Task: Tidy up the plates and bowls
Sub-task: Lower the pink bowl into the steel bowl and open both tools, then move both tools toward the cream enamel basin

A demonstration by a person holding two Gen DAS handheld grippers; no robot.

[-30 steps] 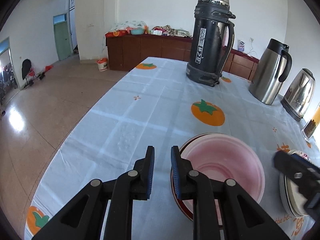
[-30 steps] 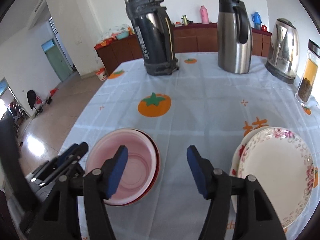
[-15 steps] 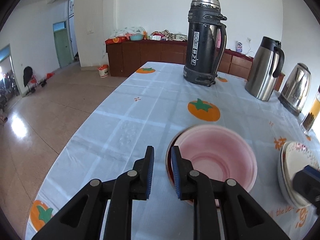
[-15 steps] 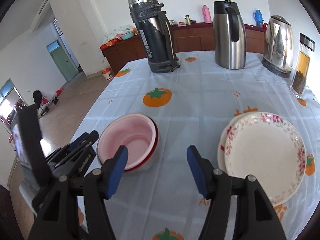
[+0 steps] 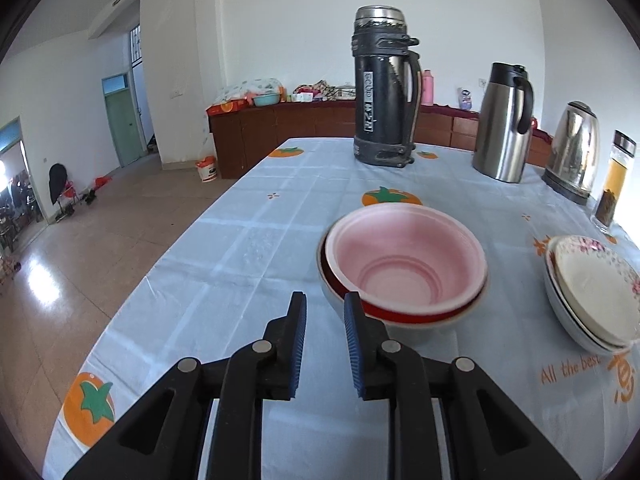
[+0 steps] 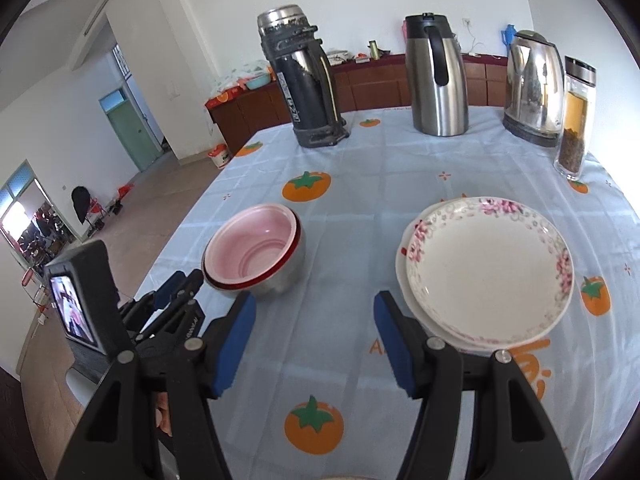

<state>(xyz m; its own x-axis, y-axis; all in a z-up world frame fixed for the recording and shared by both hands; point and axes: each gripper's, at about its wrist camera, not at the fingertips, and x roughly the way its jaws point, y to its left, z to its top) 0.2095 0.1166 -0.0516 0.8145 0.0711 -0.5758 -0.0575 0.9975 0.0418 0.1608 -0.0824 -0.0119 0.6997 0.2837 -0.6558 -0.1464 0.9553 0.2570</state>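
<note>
A pink bowl sits nested in a red-rimmed steel bowl on the table; the stack also shows in the right wrist view. A stack of floral plates lies to its right, also seen in the left wrist view. My left gripper is empty, its jaws a narrow gap apart, just before the bowls' near left rim. It appears in the right wrist view. My right gripper is wide open and empty, above the cloth between bowls and plates.
A black thermos, a steel jug, an electric kettle and a glass tea jar stand along the far side. The table's left edge drops to the floor. The cloth has orange fruit prints.
Both grippers have pulled back and up from the dishes. The bowls and plates look further off and have not moved. The jaw gaps are unchanged.
</note>
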